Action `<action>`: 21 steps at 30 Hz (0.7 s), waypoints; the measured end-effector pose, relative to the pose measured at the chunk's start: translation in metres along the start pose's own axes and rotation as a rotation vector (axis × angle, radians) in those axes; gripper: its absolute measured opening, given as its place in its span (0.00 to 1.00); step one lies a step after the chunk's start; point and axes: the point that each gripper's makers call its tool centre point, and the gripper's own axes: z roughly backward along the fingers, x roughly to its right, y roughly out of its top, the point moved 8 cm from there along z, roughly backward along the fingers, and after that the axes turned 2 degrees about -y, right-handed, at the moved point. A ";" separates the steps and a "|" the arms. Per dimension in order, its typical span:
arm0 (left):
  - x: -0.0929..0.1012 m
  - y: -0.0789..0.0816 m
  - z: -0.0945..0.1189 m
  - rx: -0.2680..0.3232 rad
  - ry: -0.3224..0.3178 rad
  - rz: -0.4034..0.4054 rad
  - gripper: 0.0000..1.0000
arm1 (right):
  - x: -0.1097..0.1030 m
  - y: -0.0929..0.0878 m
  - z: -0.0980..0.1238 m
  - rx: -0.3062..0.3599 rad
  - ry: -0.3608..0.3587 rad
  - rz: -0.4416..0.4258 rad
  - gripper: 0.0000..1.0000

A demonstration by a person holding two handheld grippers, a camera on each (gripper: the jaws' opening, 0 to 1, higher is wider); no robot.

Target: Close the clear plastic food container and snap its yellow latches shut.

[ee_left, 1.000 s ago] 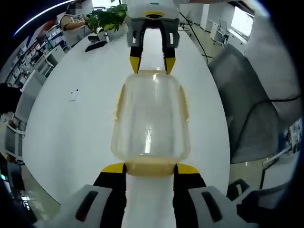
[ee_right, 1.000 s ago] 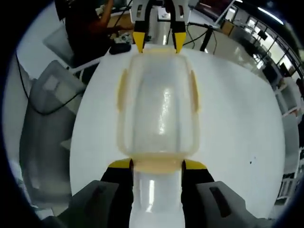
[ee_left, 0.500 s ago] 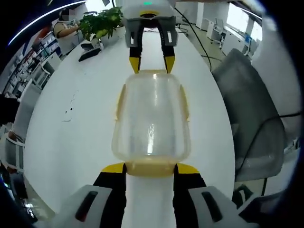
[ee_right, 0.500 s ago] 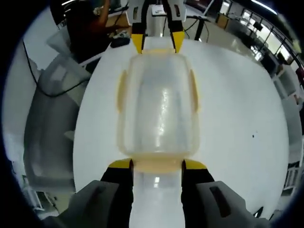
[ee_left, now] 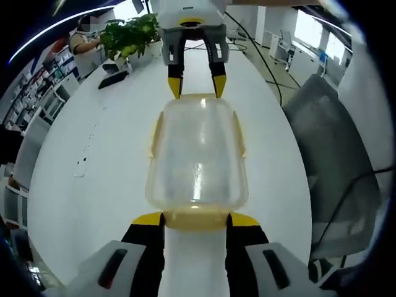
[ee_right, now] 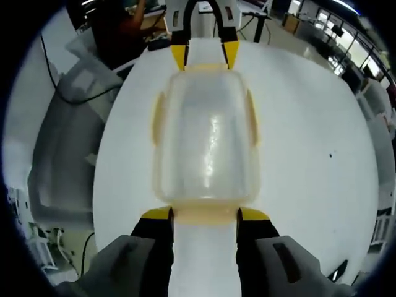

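Your clear container (ee_left: 197, 154) sits lid-on in the centre of both views, on the white table (ee_left: 93, 161), its long axis running straight from one gripper to the other. In the left gripper view your left gripper (ee_left: 195, 220) rises from the bottom with its jaws set apart, one yellow tip at each corner of the near end latch (ee_left: 196, 218); nothing is pinched between them. At the top centre of that view the right gripper (ee_left: 193, 86) meets the far end the same way. The right gripper view mirrors it — jaws apart astride the near latch (ee_right: 204, 214), with the left gripper at the far end, top centre.

Each gripper is already at its own short end, so neither has to reach. The side latches (ee_left: 156, 131) lie along the long edges, off to either flank of your jaws; whether any latch is fully snapped home can't be told from here. A potted plant (ee_left: 130, 34) stands at the upper left, well clear.
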 end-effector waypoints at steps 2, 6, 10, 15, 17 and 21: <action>0.000 0.003 -0.004 0.006 0.003 -0.003 0.32 | 0.000 -0.004 0.000 -0.004 -0.001 0.003 0.35; 0.000 0.008 -0.014 0.008 0.010 -0.004 0.32 | 0.002 -0.012 -0.002 -0.020 -0.006 0.008 0.35; 0.001 0.013 -0.022 0.014 0.010 -0.007 0.32 | 0.002 -0.021 -0.005 -0.042 -0.003 0.019 0.36; 0.000 0.015 -0.028 0.017 0.013 -0.012 0.32 | 0.004 -0.027 -0.009 -0.051 -0.010 0.019 0.36; -0.001 0.015 -0.029 0.015 0.017 -0.014 0.32 | 0.005 -0.028 -0.010 -0.051 -0.013 0.018 0.36; 0.000 0.016 -0.030 0.012 0.015 -0.011 0.32 | 0.005 -0.029 -0.010 -0.055 -0.009 0.024 0.36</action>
